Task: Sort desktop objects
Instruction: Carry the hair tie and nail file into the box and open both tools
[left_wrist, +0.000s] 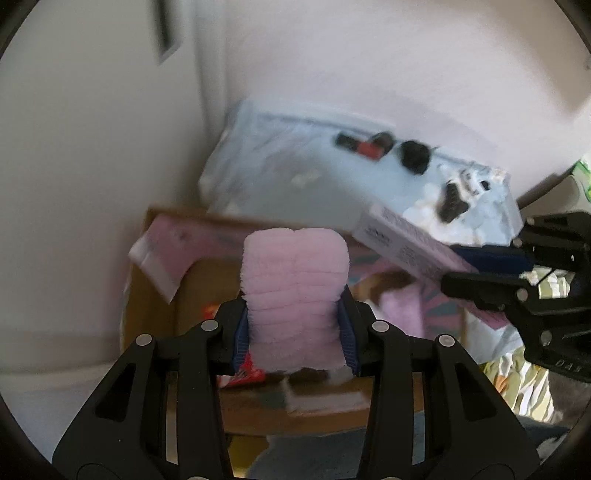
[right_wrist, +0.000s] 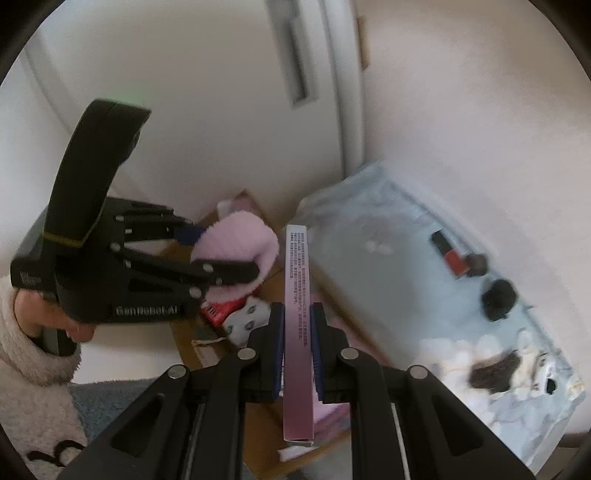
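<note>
I see a white wall (left_wrist: 369, 74) and a white door (right_wrist: 207, 110) with a recessed handle (right_wrist: 295, 74) behind the desk. A grey rug (right_wrist: 103, 402) lies below, near my fuzzy white sleeve (right_wrist: 33, 387).

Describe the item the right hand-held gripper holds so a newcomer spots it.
Start at the cardboard box in the corner. Above it, the right hand-held gripper clamps a slim pink carton with small print, flat and rigid, unlike the fluffy pink cloth beside it.

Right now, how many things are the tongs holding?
2. The left tongs squeeze a fluffy pink cloth; the right tongs pinch a thin pink box. Both hang over the cardboard box.
</note>
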